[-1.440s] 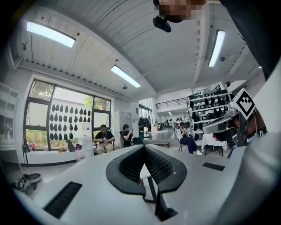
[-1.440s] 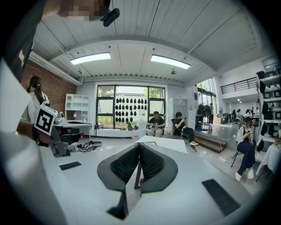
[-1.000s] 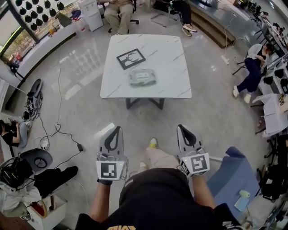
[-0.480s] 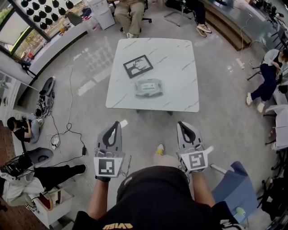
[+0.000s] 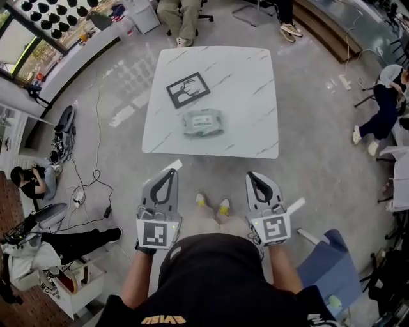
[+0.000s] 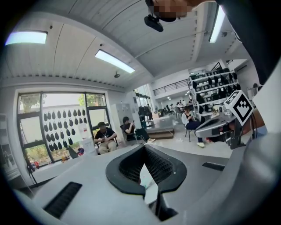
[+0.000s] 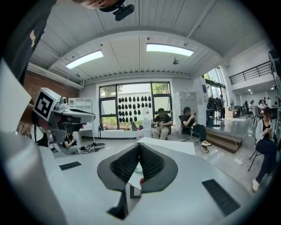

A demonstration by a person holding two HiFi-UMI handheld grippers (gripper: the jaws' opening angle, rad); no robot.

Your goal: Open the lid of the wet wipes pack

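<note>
The wet wipes pack [image 5: 203, 121] lies flat on the white marble table [image 5: 249, 83], near its front edge, with its lid down. Both grippers hang over the floor short of the table, well apart from the pack. My left gripper [image 5: 167, 174] is shut with its tips together and nothing between them; in the left gripper view its jaws [image 6: 143, 147] meet at the tip. My right gripper [image 5: 252, 175] is likewise shut and empty, and in the right gripper view [image 7: 139, 145] it points at the table [image 7: 169, 146].
A black-framed picture [image 5: 188, 89] lies behind the pack. People sit beyond the table [image 5: 179, 13] and at the right [image 5: 377, 108]; another sits on the floor at the left [image 5: 29, 182]. Cables [image 5: 83, 188] trail across the left floor. A blue chair [image 5: 326, 258] stands at my right.
The table and pack have come nearer in the head view as both grippers moved forward toward them. Both grippers stay shut and empty.
</note>
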